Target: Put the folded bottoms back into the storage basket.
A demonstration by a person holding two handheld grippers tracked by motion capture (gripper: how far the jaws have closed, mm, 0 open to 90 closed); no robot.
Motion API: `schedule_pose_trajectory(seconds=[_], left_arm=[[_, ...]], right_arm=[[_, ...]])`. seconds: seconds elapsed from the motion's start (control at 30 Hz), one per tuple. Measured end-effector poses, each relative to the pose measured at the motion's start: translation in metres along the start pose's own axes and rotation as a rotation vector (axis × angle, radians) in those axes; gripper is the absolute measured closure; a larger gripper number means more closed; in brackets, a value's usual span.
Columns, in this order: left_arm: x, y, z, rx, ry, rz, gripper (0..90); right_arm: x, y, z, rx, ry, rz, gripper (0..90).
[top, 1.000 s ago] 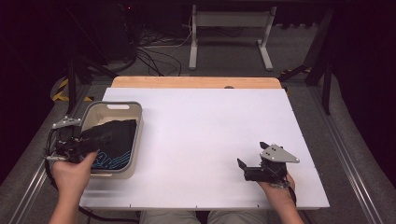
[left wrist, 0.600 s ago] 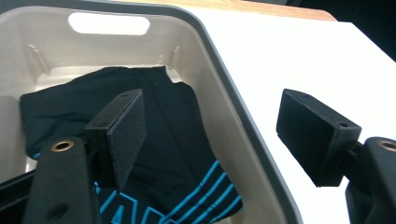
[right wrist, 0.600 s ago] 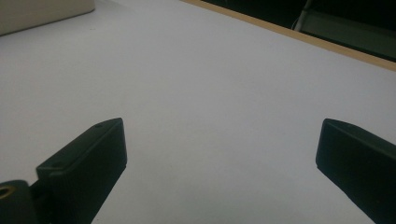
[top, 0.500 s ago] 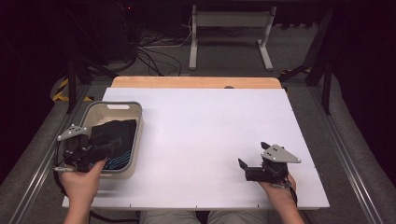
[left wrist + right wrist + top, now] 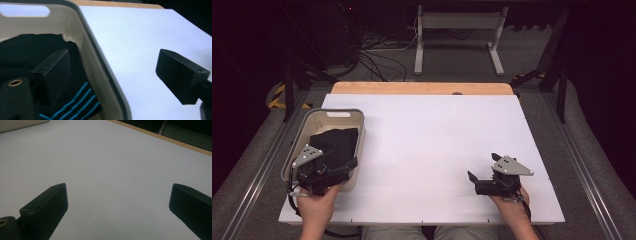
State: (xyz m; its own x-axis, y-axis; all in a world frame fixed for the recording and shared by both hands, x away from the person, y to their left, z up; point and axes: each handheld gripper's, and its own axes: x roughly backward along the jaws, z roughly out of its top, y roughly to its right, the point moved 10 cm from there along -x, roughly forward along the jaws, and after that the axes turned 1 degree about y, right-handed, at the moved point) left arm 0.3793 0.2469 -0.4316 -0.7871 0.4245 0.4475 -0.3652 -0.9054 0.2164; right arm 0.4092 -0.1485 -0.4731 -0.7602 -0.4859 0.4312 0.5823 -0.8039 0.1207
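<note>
While the black cloth (image 5: 30,52) lies in the bin (image 5: 357,131) at the table's left, the left gripper (image 5: 112,77) straddles the bin's wall, jaws just widened and empty. Better to shift both inside before closing. The right gripper (image 5: 117,212) rests open, well apart.

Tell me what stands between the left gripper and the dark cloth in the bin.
The bin's near wall: the left gripper straddles it, one finger inside above the dark cloth, the other outside over the white table.
</note>
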Motion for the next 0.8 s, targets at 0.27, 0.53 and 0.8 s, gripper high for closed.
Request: schedule_pose_trajectory(seconds=[0.27, 0.53, 0.8], left_arm=[[-0.007, 0.006, -0.005, -0.005, 0.002, -0.005, 5.8], [-0.009, 0.009, -0.007, -0.028, 0.019, -0.005, 5.3], [-0.009, 0.009, -0.007, -0.051, 0.051, -0.022, 6.5]], right_arm=[[0.001, -0.004, 0.0, 0.004, 0.005, 0.003, 2.8], [0.0, -0.005, -0.007, 0.015, -0.009, -0.01, 2.9], [0.001, -0.013, -0.005, 0.011, 0.015, 0.011, 3.0]])
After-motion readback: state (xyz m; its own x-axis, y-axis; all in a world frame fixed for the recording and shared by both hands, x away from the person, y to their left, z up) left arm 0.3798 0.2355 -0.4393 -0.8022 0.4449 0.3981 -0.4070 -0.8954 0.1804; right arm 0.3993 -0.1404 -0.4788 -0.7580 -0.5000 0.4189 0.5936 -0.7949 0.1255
